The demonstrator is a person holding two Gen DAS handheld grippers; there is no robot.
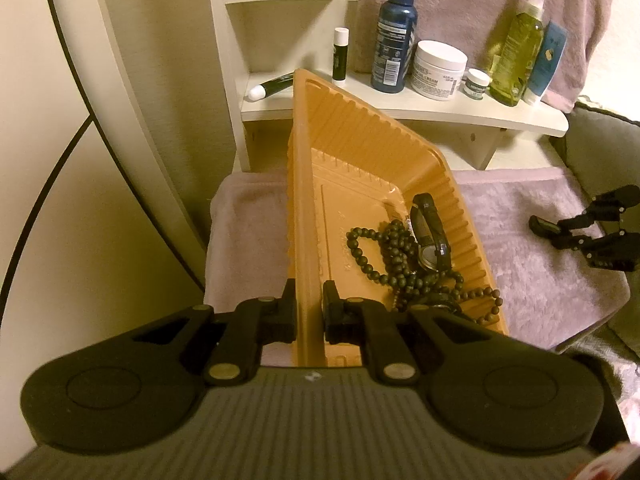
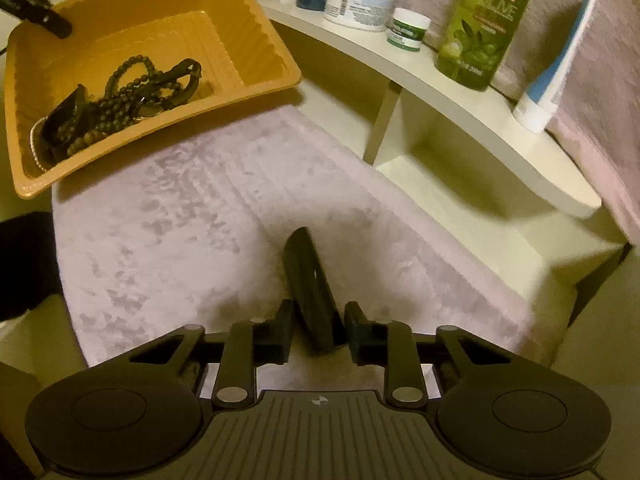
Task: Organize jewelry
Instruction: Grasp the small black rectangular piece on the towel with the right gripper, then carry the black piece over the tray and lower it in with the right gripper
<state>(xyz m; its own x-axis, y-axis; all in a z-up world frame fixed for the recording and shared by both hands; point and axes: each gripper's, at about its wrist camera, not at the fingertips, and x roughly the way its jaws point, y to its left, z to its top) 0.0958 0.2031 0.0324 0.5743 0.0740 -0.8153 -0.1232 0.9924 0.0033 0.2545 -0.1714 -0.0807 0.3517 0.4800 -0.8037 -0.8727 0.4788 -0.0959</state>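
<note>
While left fingers [image 1: 309,312] pinch the tray [image 1: 360,160] rim, right fingers [image 2: 318,330] grip a dark, hard-to-identify strap [image 2: 310,292].

A home dressing or vanity corner, likely in a bedroom or bathroom. Along the top of the frame, a cream wooden shelf unit [image 1: 400,114] holds toiletries: a blue spray bottle [image 1: 392,36], a white cream jar [image 1: 439,70], a green olive oil bottle [image 2: 486,20] and lip balm sticks [image 1: 340,54]. Below, a plush lilac towel [image 2: 240,208] covers the surface, with an orange plastic tray [image 1: 360,152] of jewelry on it.
</note>
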